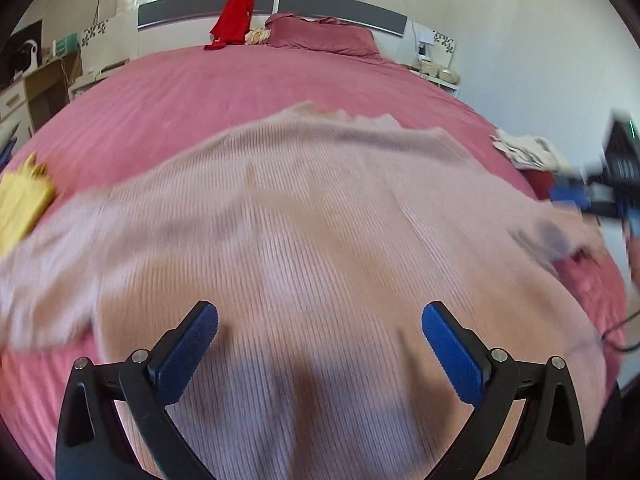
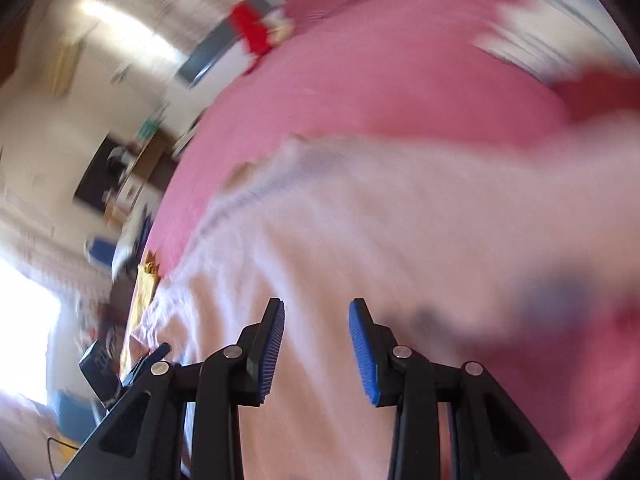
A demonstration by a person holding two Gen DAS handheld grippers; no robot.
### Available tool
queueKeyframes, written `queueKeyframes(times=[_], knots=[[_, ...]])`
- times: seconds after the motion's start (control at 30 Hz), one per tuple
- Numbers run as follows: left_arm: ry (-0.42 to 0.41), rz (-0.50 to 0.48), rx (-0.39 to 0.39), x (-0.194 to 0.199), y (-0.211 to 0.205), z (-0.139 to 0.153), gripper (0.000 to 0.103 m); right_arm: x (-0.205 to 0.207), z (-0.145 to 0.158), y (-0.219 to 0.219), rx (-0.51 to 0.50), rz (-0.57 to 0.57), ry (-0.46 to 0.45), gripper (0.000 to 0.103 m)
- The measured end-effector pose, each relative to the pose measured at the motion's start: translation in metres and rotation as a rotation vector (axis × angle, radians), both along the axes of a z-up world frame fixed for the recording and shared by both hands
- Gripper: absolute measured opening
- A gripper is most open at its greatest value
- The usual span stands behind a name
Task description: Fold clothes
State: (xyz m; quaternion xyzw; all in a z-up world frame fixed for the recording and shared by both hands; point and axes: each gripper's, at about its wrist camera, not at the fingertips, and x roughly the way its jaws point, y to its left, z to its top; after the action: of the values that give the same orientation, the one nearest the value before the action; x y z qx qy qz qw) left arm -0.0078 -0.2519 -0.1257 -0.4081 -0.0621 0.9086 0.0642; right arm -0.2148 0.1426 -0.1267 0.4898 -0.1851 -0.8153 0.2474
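Sweater (image 1: 320, 220): pale pink, spread on pink bed (image 1: 240, 80)
Left gripper (image 1: 320, 344): wide, empty
Right gripper (image 2: 317, 344): narrow gap, empty

Bare bedspread (image 1: 240, 92) beyond sweater (image 1: 320, 220), yellow garment (image 1: 22, 204) left, clothes pile (image 1: 528, 152) right

So the bed (image 1: 224, 92) has a pink ribbed cover and a pale pink ribbed sweater (image 1: 304, 216) spread flat across the near half – pretty blurry though. Yellow garment (image 1: 22, 204) sits at the left edge, touching the sweater's sleeve. A whitish crumpled pile (image 1: 524, 150) lies at the right edge. Up by the headboard – a dark pink pillow (image 1: 320, 36) and a red garment (image 1: 234, 18).
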Motion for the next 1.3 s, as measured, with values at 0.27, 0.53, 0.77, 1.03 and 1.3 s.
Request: queueKeyframes(times=[0.27, 0.53, 0.77, 1.03, 1.3], knots=[[0.057, 0.014, -0.069, -0.189, 0.008, 0.032, 0.102, -0.179, -0.042, -0.095, 0.104, 0.065, -0.119, 0.035], [-0.12, -0.088, -0.18, -0.314, 0.036, -0.022, 0.102, -0.209, -0.088, -0.125, 0.147, 0.203, -0.138, 0.033], [0.005, 0.039, -0.311, -0.317, 0.043, -0.028, 0.102, -0.215, -0.053, -0.161, 0.32, 0.18, 0.105, 0.005], [0.05, 0.114, -0.268, -0.289, 0.022, -0.013, 0.102, -0.224, -0.058, -0.182, 0.419, 0.082, 0.179, 0.011], [0.075, 0.13, 0.09, -0.173, 0.038, 0.001, 0.102, -0.092, -0.049, -0.114, -0.012, 0.085, 0.072, 0.027]])
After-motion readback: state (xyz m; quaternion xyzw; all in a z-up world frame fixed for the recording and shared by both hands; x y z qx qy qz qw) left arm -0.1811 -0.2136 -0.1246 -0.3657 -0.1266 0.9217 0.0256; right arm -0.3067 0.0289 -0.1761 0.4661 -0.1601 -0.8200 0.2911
